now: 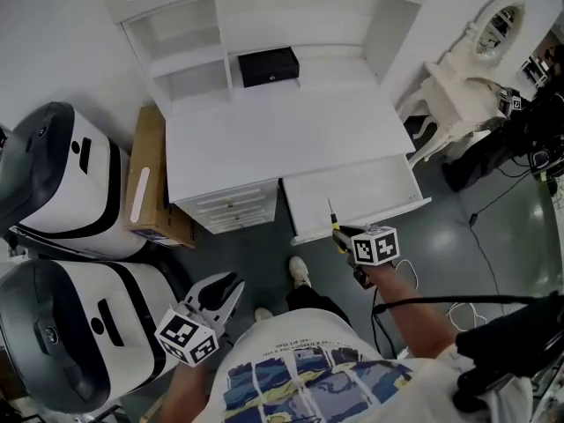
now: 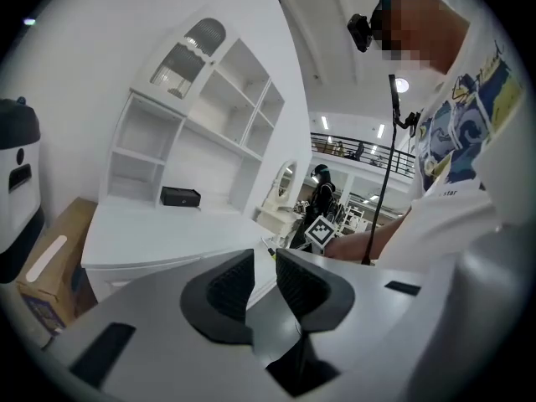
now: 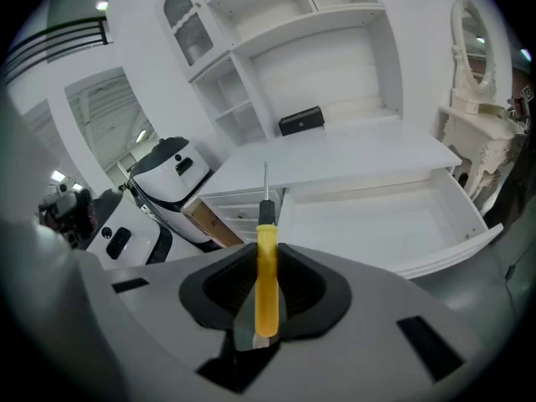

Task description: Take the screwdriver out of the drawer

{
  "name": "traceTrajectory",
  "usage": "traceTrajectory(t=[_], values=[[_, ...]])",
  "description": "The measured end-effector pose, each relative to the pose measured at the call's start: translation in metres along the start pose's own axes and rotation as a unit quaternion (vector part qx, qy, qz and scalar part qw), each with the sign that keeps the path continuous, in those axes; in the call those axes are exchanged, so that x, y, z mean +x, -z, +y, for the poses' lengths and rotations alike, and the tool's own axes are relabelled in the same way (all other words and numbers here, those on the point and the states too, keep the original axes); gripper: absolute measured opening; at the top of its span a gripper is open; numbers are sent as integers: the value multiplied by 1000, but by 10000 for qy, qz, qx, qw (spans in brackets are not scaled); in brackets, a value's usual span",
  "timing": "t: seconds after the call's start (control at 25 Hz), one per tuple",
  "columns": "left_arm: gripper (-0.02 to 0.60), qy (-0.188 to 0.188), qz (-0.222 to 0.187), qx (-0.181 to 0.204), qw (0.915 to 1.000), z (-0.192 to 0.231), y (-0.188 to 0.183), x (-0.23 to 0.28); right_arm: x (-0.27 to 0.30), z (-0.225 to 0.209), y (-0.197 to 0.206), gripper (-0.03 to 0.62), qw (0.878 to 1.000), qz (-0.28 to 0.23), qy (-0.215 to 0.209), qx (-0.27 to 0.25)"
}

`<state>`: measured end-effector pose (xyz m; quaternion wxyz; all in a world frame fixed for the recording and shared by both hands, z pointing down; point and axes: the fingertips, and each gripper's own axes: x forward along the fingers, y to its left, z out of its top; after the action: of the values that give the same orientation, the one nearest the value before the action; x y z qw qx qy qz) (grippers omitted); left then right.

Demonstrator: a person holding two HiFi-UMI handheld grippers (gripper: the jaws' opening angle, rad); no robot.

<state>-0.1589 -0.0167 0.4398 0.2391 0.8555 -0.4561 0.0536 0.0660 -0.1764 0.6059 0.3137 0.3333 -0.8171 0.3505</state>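
Both tools held out in front of the body; one loaded, one empty.
In the head view the right tool (image 1: 342, 235) sits just right of frame centre and points up-frame and downward. Its jaws are clamped on the yellow handle of a screwdriver (image 3: 266, 285), with the shaft sticking out past the tips. The bare right forearm (image 1: 407, 311) runs back toward lower right. At lower left of frame the left tool (image 1: 227, 291) points up-frame, near level, jaws slightly apart with nothing between them.
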Motion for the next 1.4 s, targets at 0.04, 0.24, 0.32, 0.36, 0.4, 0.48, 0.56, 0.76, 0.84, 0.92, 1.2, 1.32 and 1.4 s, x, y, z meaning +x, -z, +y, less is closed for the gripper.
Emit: traceTrajectory(t=[0.04,0.24,0.32,0.36,0.4,0.48,0.56,0.76,0.84,0.92,1.2,1.32,1.4], values=[[89,51,8,14,10000,-2,2,-3,-6,10,2,94,9999,-85,-69,-2],[69,307,80,94,9995,-16,15,-15,-34,53,23,94,9991,-334,-211,-131],[59,371,97,129,9992,-21,19,-18,-45,68,29,94,9985,-422,-261,-217],[54,394,102,139,9991,-22,21,-19,-50,74,32,94,9982,-463,-284,-248],[49,412,102,139,9990,-24,22,-20,-55,80,34,94,9979,-506,-302,-269],[40,452,94,120,9989,-27,25,-21,-64,90,37,94,9972,-593,-325,-307],[29,511,107,114,9986,-32,28,-23,-72,100,39,94,9966,-660,-359,-332],[14,588,175,153,9980,-39,33,-28,-82,117,43,94,9951,-774,-433,-428],[14,609,212,133,9978,-40,36,-32,-84,123,43,94,9943,-819,-451,-502],[14,648,226,123,9976,-42,39,-35,-84,130,42,94,9934,-852,-451,-621],[14,653,280,262,9971,-46,42,-40,-82,155,42,94,9901,-868,-605,-925],[13,624,297,264,9973,-47,45,-42,-79,166,43,94,9886,-850,-713,-1020],[13,630,316,260,9972,-48,47,-43,-78,171,44,94,9878,-856,-752,-1060]])
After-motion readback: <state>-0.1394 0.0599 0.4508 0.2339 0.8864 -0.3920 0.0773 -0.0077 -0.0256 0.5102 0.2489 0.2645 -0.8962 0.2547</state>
